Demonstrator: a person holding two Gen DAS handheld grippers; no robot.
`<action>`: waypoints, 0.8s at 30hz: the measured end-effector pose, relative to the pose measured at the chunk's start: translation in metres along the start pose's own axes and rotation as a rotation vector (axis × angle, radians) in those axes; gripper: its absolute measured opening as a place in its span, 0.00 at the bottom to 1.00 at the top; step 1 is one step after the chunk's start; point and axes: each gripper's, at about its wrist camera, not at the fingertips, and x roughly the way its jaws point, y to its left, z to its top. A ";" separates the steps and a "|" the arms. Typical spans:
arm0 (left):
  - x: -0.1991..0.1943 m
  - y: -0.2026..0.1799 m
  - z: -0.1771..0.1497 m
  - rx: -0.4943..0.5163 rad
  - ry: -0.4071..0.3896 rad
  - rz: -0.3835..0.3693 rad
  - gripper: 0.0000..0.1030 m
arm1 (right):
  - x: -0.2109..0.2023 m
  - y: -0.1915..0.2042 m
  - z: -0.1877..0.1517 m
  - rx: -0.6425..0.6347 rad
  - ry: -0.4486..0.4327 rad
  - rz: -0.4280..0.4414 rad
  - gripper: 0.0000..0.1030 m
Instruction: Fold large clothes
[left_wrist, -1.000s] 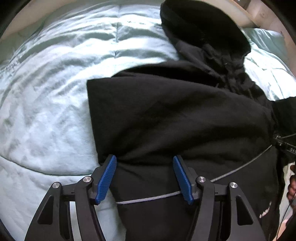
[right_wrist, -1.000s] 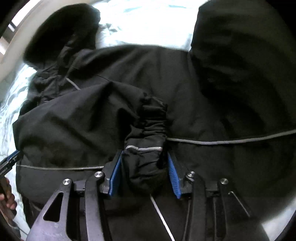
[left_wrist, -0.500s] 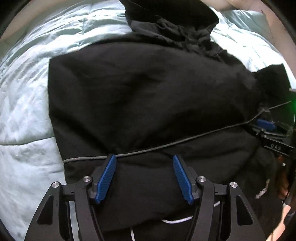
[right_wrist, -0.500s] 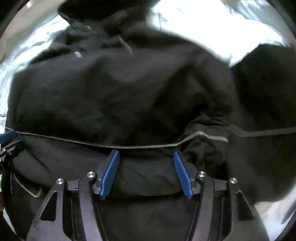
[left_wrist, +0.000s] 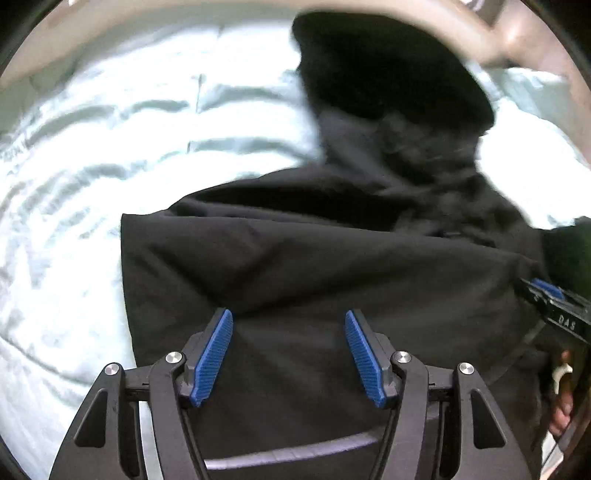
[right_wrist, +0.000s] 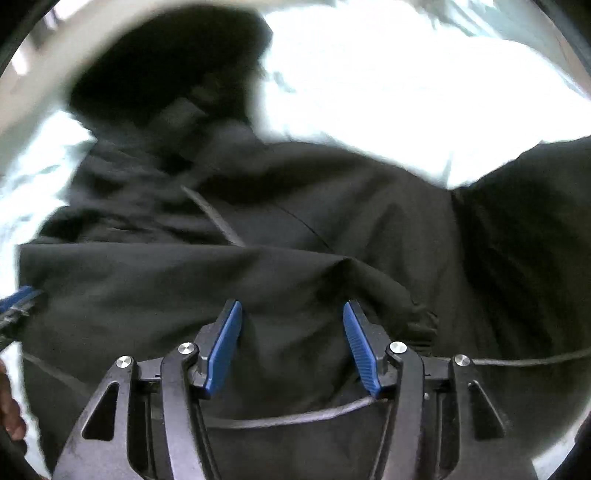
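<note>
A large black hooded jacket lies on a pale blue quilted bed, hood at the far end. A sleeve is folded across its body. My left gripper is open and empty, just above the jacket's near left part. My right gripper is open and empty over the jacket near the folded sleeve's cuff. The right gripper also shows at the right edge of the left wrist view; the left gripper shows at the left edge of the right wrist view.
The pale blue quilt spreads to the left and beyond the jacket. A beige bed frame or wall edge runs along the far side. Grey reflective piping crosses the jacket.
Both grippers have pulled back and up from the jacket, so more quilt and hood show. One second ago the right gripper held the sleeve cuff; it has let go.
</note>
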 end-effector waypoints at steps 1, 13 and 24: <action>0.008 0.000 0.000 -0.003 0.011 -0.003 0.63 | 0.012 -0.003 0.000 0.024 0.015 0.033 0.57; -0.086 -0.015 -0.061 0.108 -0.063 0.013 0.64 | -0.084 -0.016 -0.045 0.083 -0.019 0.095 0.58; -0.209 -0.040 -0.171 0.148 -0.155 -0.060 0.64 | -0.199 -0.035 -0.165 0.181 -0.082 0.094 0.62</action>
